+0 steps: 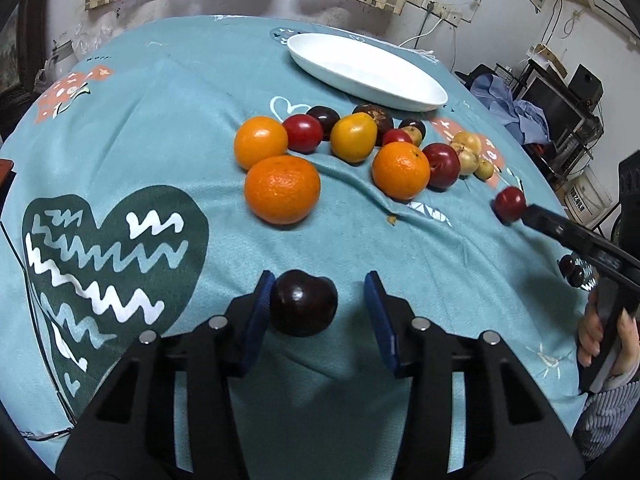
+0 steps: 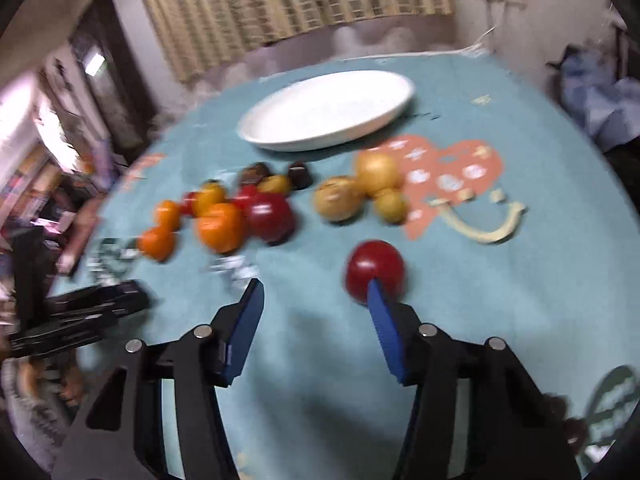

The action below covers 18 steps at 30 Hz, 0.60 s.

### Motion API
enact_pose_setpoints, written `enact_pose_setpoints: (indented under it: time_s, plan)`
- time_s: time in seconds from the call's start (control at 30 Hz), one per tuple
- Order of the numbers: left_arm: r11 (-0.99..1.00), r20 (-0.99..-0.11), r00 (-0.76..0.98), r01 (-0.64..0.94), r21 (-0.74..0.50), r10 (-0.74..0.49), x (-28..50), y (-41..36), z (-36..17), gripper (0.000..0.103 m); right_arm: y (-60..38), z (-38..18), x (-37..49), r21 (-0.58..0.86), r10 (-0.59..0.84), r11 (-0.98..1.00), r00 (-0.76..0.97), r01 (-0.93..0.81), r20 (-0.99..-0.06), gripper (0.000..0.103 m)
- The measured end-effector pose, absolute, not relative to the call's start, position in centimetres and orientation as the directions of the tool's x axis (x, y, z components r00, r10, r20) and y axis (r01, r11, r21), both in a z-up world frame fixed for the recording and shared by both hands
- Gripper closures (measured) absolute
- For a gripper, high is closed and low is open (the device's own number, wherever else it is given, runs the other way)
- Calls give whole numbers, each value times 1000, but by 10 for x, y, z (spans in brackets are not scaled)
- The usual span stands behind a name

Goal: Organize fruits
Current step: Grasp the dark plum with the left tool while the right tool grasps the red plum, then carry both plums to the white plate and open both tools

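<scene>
Two grippers, both spread wide: the left gripper (image 1: pixel 318 300) straddles a dark purple round plum (image 1: pixel 303 303) well short of the white oval ceramic dish (image 1: pixel 416 98), presumably lining up a grab, while the right gripper (image 2: pixel 316 308) noses beside a glossy red plum (image 2: pixel 375 270).

We saw a dark plum (image 1: pixel 303 303) lying on the teal cloth nearest us, glossy, stem dimple up; beyond it sat a cluster of oranges (image 1: pixel 282 189), red plums (image 1: pixel 302 133) and small yellow fruits (image 1: pixel 467 153); a lone red plum (image 1: pixel 509 204) lay apart to the right; the white oval dish (image 1: pixel 366 70) stood empty at the far side.
</scene>
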<state>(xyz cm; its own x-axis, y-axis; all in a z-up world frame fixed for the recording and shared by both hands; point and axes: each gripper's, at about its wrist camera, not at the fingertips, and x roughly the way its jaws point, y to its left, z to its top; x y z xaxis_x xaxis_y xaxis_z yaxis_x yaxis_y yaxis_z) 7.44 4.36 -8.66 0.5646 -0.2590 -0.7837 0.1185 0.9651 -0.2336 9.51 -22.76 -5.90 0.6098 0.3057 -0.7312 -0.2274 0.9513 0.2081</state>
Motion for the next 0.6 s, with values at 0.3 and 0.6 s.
enact_pose_setpoints:
  time_s: [0.3, 0.6]
  plan:
    - [959, -780, 560, 126, -252, -279, 74, 45, -87, 57, -243, -71, 130, 220, 279, 960, 589, -172, -759, 47]
    - [955, -776, 561, 113, -273, -288, 73, 49, -87, 73, -263, -83, 148, 317, 337, 938, 576, -139, -745, 64]
